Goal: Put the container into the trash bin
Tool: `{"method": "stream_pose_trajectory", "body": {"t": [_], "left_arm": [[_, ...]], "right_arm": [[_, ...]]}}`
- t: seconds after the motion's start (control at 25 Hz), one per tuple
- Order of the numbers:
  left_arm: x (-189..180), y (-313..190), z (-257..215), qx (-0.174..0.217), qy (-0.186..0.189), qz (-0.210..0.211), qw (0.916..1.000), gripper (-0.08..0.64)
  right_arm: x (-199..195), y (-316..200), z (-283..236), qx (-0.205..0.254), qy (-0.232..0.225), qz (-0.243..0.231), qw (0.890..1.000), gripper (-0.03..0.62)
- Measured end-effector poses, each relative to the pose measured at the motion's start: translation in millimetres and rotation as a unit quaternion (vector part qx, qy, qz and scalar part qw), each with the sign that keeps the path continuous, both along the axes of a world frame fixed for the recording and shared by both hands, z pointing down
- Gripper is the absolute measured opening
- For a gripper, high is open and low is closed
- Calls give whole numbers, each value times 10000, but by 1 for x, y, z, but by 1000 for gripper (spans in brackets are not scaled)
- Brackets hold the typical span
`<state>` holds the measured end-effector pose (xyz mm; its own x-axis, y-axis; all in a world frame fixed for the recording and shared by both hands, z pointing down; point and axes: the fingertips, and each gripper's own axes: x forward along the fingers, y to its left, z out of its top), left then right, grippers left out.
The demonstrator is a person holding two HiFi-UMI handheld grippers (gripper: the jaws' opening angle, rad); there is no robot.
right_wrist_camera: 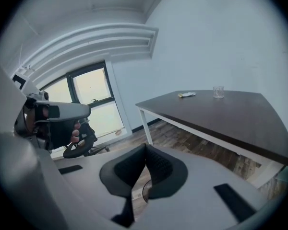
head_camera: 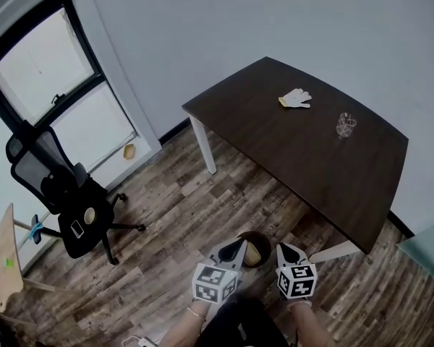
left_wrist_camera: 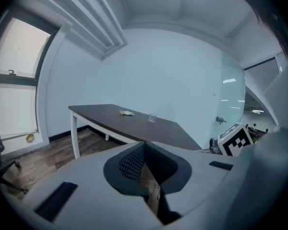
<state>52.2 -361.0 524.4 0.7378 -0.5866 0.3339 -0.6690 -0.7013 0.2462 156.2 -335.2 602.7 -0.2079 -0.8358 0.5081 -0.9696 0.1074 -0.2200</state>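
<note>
- The left gripper (left_wrist_camera: 144, 143) has its jaws pressed together at the tips, with nothing pinched. Only the plank floor (head_camera: 173, 215) shows through the slit beneath them.
- The right gripper (right_wrist_camera: 145, 146) is the same: its jaws meet at the tips and hold nothing. A bit of curved rim shows through the gap under them.
- The person holds the two grippers side by side, close to the body and angled a little downward, marker cubes facing up.
- On the floor below and between the grippers stands the trash bin (head_camera: 254, 234), round and dark-rimmed.
- A tan shape lies in the bin's mouth. It looks to be the container (head_camera: 259, 250), though it is too small to make out properly.
- Beyond the bin stands a dark counter (head_camera: 311, 165) on white legs, against the pale wall.
- A white glove (head_camera: 296, 98) lies near the counter's far edge. A small clear glass (head_camera: 345, 124) stands upright, apart from it to the right.
- Off to the left, a black office chair (head_camera: 61, 194) stands by the window (head_camera: 50, 85), with a phone (head_camera: 77, 228) lying on its seat.
</note>
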Motion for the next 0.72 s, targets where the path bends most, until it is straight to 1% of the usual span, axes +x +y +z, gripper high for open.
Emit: {"method": "stream_pose_trajectory", "body": {"t": [0.16,0.48,0.72], "left_arm": [[4,7,-21,152,10,16,9999,20],[14,22,-55,329,129,-12,9994,20],[23,36,-74,427,198,24,9989,20]], "right_arm": [[2,10,-34,316,175,0,9993,8],[25,32,-90,890,164,251,9956,8],[41,48,-124,1235,318,272,9915,8]]}}
